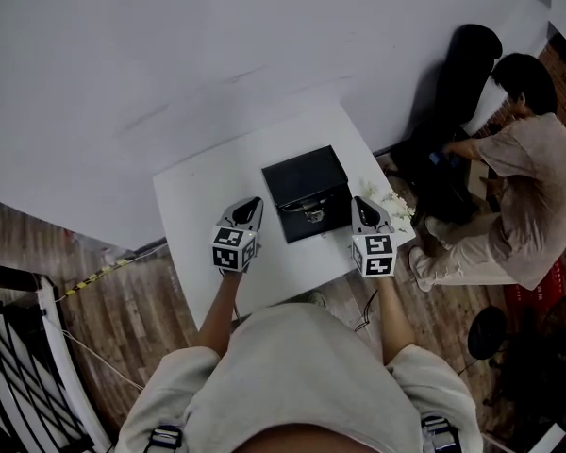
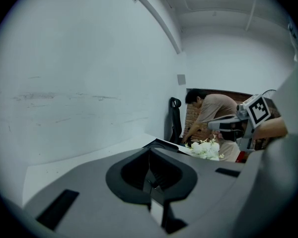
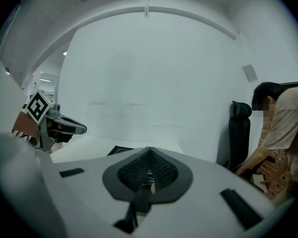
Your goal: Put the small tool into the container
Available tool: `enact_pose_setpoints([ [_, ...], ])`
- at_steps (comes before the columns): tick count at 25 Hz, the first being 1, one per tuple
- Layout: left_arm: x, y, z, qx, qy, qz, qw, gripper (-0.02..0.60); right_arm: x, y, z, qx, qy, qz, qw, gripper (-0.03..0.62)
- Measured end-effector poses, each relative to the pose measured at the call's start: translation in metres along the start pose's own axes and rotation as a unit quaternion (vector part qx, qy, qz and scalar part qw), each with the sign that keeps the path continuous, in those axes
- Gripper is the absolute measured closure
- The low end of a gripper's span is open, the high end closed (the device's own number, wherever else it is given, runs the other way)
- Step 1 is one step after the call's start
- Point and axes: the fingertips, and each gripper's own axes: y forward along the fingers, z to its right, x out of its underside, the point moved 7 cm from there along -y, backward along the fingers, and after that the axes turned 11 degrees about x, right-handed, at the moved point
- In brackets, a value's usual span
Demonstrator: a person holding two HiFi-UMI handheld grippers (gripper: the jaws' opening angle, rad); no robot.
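Note:
An open black container [image 1: 307, 192] sits in the middle of the white table [image 1: 193, 206]. A small shiny tool [image 1: 312, 213] lies inside it near the front wall. My left gripper [image 1: 252, 203] hovers just left of the container with its jaws together and nothing between them. My right gripper [image 1: 361, 203] hovers just right of it, also shut and empty. In the left gripper view my jaws [image 2: 150, 151] meet, with the container's edge [image 2: 161, 144] beyond. The right gripper view shows its jaws [image 3: 149, 151] closed and a corner of the container [image 3: 118, 149].
White flowers [image 1: 393, 203] lie at the table's right edge, close to my right gripper. A person [image 1: 519, 187] sits bent over on the floor to the right, beside a black chair [image 1: 462, 74]. A white wall runs behind the table.

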Motion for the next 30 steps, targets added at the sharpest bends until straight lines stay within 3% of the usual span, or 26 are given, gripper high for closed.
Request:
enact_pose_setpoints([
  [30,-0.0041,-0.0007,0.0097,0.006,0.003,0.008,0.9999,0.571,0.0018,-0.0092,0.0013,0.009,0.000,-0.001,1.000,0.595],
])
